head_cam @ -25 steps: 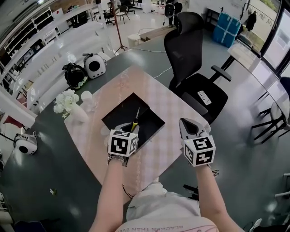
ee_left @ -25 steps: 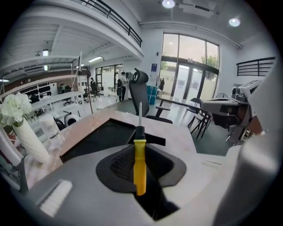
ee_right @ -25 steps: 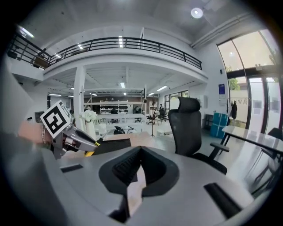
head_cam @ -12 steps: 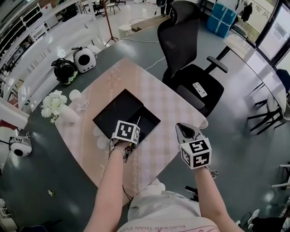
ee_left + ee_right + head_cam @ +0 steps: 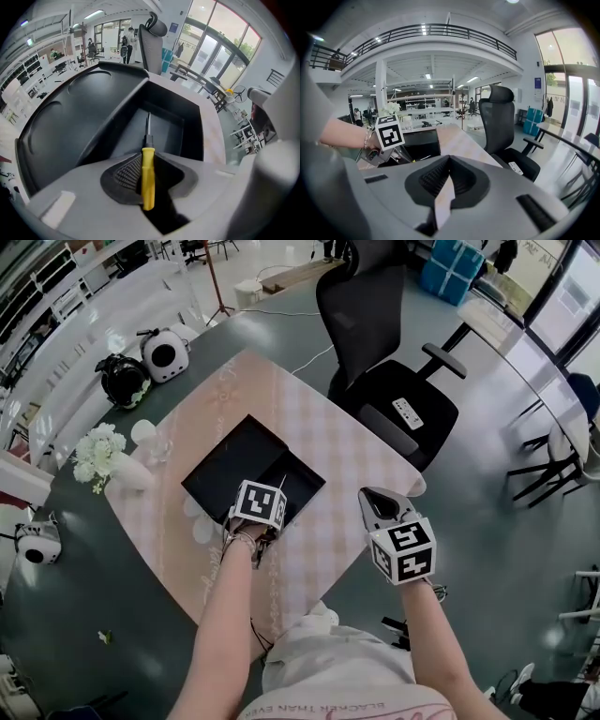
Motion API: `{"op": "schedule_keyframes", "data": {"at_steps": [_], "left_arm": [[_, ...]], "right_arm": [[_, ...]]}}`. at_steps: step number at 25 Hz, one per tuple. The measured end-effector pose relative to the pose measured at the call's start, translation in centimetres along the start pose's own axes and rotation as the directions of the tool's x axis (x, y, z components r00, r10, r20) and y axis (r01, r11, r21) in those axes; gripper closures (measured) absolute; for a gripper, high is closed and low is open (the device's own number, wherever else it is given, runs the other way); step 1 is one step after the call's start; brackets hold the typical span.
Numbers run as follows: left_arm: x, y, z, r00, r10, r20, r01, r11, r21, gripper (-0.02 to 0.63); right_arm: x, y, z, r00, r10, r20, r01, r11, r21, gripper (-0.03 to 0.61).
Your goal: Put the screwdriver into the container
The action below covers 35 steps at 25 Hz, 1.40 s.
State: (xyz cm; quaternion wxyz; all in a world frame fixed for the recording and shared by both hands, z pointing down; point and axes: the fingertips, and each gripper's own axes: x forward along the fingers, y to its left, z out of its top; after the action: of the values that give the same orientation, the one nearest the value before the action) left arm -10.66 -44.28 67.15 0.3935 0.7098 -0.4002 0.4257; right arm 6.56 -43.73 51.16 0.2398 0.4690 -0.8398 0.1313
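A black container [image 5: 228,463] lies open on the pink checked cloth, its deep compartment [image 5: 165,125] beside a flat lid part [image 5: 70,117]. My left gripper [image 5: 260,507] hovers at the container's near edge, and its jaws are opening. The yellow-handled screwdriver [image 5: 147,174] still lies between the pads, pressed against the left one. Its metal shaft [image 5: 280,483] points out over the deep compartment. My right gripper [image 5: 377,503] hangs to the right over the cloth's edge, shut, with nothing in it [image 5: 449,166].
A black office chair [image 5: 375,329] stands beyond the table. At the left of the cloth [image 5: 342,460] are a vase of white flowers [image 5: 98,457] and a clear cup [image 5: 148,435]. Two rounded devices [image 5: 164,352] sit at the far left, and a small white one [image 5: 33,545] lies nearer.
My left gripper has carried the screwdriver forward and lower, from above the tray to its near edge. The right gripper has stayed roughly where it was.
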Motion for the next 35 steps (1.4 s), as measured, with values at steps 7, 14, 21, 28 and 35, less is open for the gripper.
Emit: {"op": "schedule_keyframes", "data": {"at_steps": [7, 14, 21, 28, 35], "left_arm": [[-3.9, -0.7, 2.2, 0.989, -0.025, 0.145, 0.028, 0.999, -0.016, 0.436], [-13.7, -0.4, 4.7, 0.906, 0.012, 0.424, 0.011, 0.999, -0.052, 0.439], [-24.4, -0.2, 6.3, 0.715, 0.14, 0.684, -0.115, 0.99, -0.082, 0.592], [-37.2, -2.5, 6.7, 0.409, 0.196, 0.891, -0.24, 0.965, -0.102, 0.603], [-48.5, -5.4, 4.8, 0.111, 0.238, 0.965, -0.43, 0.887, -0.169, 0.603]], "right_arm": [[-0.6, 0.4, 1.7, 0.999, 0.013, 0.032, -0.012, 1.0, -0.026, 0.574], [-2.4, 0.6, 5.4, 0.993, 0.01, 0.118, -0.004, 0.999, -0.053, 0.574], [-5.2, 2.3, 12.0, 0.963, 0.056, 0.265, -0.023, 0.992, -0.127, 0.574], [-11.4, 4.6, 19.7, 0.883, 0.116, 0.456, -0.018, 0.977, -0.214, 0.574], [-19.0, 6.5, 25.3, 0.763, 0.161, 0.626, 0.024, 0.961, -0.277, 0.574]]}}
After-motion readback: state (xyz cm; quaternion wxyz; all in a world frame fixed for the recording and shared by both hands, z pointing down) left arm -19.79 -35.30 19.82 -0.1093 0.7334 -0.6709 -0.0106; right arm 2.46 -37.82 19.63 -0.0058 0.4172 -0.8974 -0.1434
